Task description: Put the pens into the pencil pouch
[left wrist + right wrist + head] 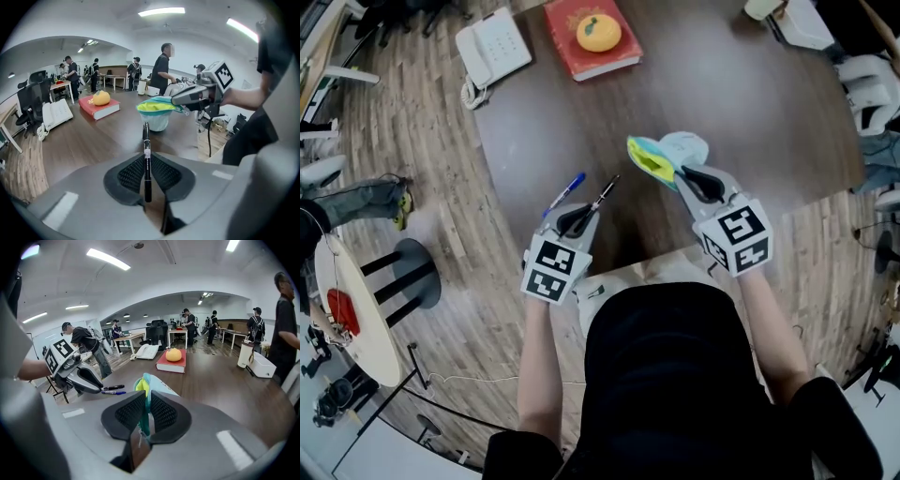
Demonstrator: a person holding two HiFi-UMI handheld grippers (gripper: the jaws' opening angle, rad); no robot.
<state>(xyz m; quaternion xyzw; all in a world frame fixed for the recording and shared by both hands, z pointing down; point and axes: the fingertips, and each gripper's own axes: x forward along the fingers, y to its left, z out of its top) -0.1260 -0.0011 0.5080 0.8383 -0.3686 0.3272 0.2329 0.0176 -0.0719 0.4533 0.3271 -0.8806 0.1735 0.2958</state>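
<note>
My left gripper (578,217) is shut on a black pen (605,194) and holds it above the dark table (750,112), tip pointing away. In the left gripper view the black pen (146,159) runs straight out between the pads. A blue pen (565,192) lies on the table just to the left. My right gripper (687,176) is shut on the rim of the pale blue pencil pouch (661,157) with its yellow-green lining. The pouch (157,110) hangs open ahead of the pen. Its edge (143,390) is pinched between the right pads.
A red book (591,37) with an orange round object (598,32) on it lies at the table's far side, and a white telephone (492,47) sits to its left. Several people stand in the room beyond. A round side table (347,309) stands at the left.
</note>
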